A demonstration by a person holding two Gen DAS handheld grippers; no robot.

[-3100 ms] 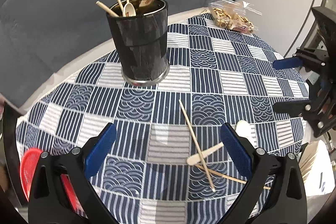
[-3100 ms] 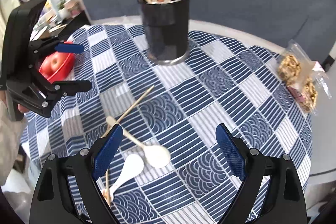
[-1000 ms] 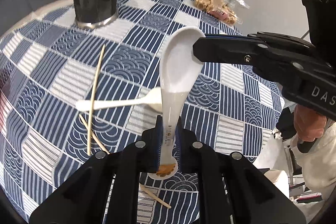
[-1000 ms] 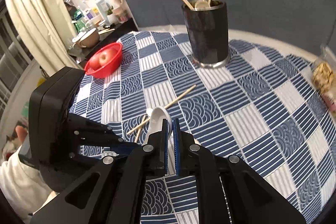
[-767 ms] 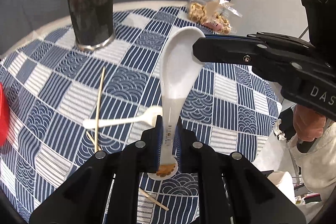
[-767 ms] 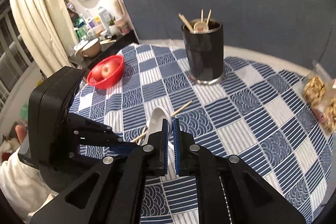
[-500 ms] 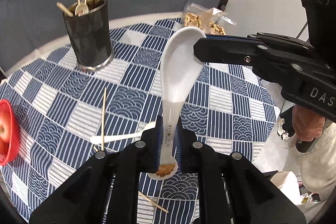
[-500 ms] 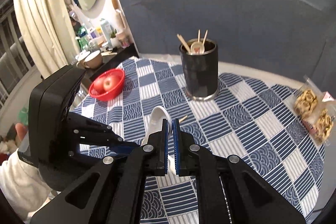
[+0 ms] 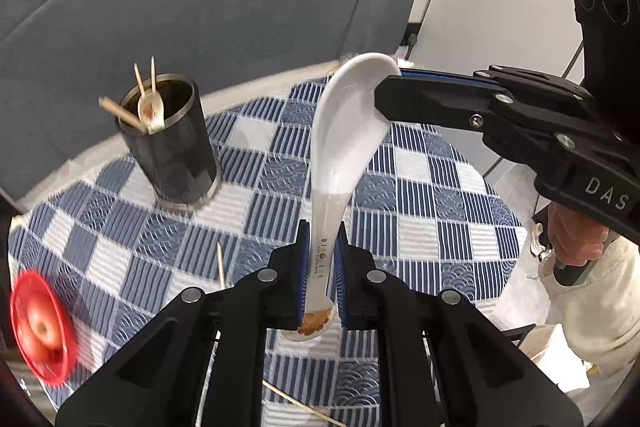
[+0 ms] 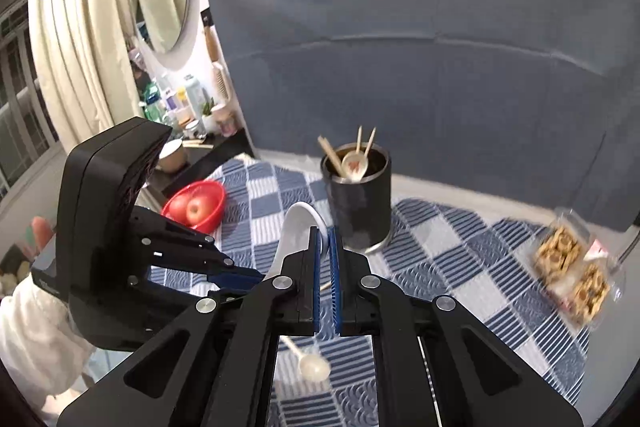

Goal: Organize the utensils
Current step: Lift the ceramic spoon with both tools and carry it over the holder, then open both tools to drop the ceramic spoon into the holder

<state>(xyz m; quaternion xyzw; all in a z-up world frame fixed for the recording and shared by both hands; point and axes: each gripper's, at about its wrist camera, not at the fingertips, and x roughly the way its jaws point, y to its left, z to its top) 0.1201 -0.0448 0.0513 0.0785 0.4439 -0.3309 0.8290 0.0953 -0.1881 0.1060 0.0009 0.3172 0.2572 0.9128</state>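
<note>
My left gripper (image 9: pixel 322 251) is shut on the handle of a white ceramic spoon (image 9: pixel 340 143) and holds it upright, high above the table. My right gripper (image 10: pixel 324 247) is shut on the rim of the same spoon's bowl (image 10: pixel 294 231); its fingers (image 9: pixel 432 99) reach in from the right in the left wrist view. The black utensil cup (image 9: pixel 172 155) stands at the table's far side with chopsticks and a spoon in it; it also shows in the right wrist view (image 10: pixel 360 203). Another white spoon (image 10: pixel 308 361) and loose chopsticks (image 9: pixel 220 267) lie on the tablecloth below.
A red bowl of apples (image 10: pixel 194 205) sits at the table's left edge. A clear snack pack (image 10: pixel 572 267) lies at the right. A grey sofa back (image 10: pixel 440 67) curves behind the round table with its blue checked cloth (image 9: pixel 432 219).
Both grippers have risen together with the white spoon held between them. The table and cup now look farther below.
</note>
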